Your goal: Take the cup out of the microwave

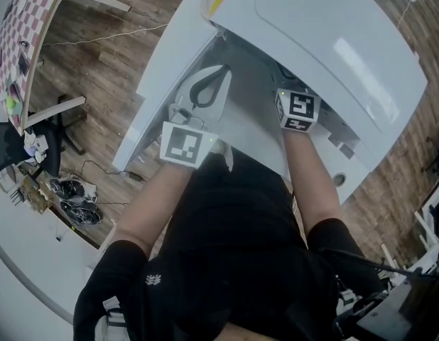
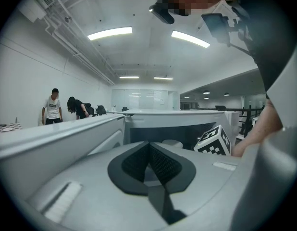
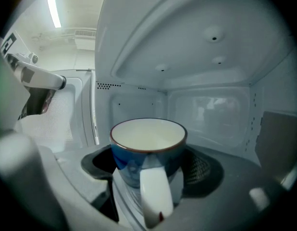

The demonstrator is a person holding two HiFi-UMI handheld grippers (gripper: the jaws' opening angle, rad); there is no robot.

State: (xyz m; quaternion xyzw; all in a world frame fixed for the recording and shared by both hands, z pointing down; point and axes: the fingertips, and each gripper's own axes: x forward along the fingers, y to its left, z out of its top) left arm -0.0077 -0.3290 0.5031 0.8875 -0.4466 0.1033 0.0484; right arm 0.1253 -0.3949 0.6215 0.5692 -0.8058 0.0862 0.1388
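The right gripper [image 3: 152,166] was released, its jaws spread wide on either side of the blue cup [image 3: 148,137] without clamping it. The cup sat on the floor of the open microwave [image 3: 211,57], its white handle facing the gripper. The left gripper [image 2: 149,163] was clenched on nothing, just outside by the open door [image 1: 159,77].

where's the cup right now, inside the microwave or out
Inside: the cup stands upright on the microwave floor, with the cavity walls and ceiling around it.
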